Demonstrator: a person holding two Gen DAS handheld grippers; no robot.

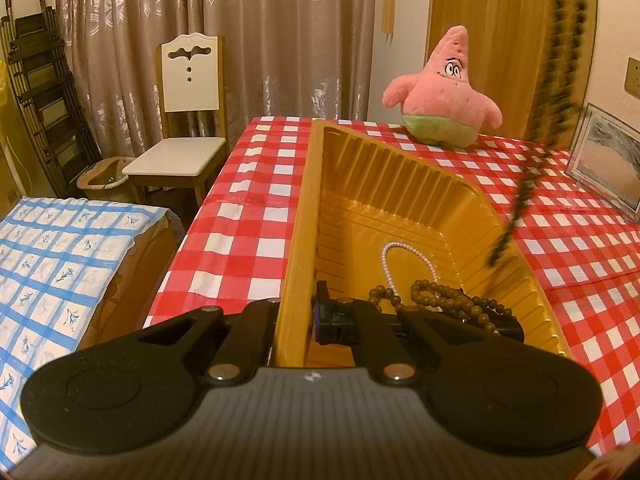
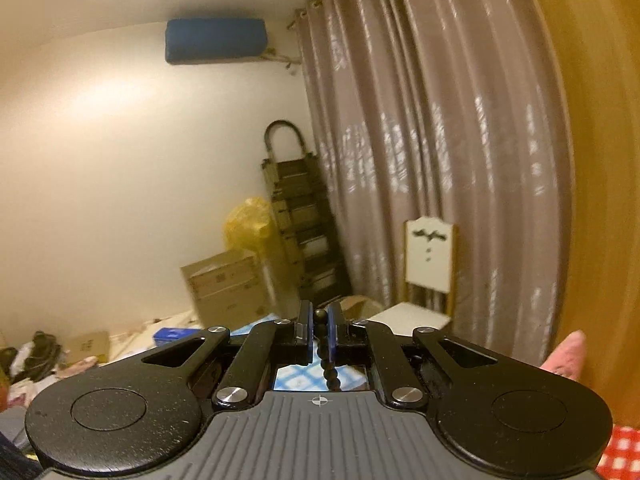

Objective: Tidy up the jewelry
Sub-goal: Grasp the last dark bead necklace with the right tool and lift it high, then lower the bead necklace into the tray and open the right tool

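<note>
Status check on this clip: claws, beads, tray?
Left claw shut on gold tray wall. Right claw shut on dark bead strand, dangling over tray. Pearl strand, brown beads already inside. Nothing blocking.

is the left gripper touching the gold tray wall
Touching. The left wrist view shows the left gripper shut on the near wall of the gold tray, one finger outside it and one inside.

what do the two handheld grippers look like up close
Both look alike. The left gripper and right gripper each have a grey ribbed body with a small white mark at its front edge, two round black lobes, black linkage arms with silver rivets, and black fingers edged in blue. No cables or sleeves show.
</note>
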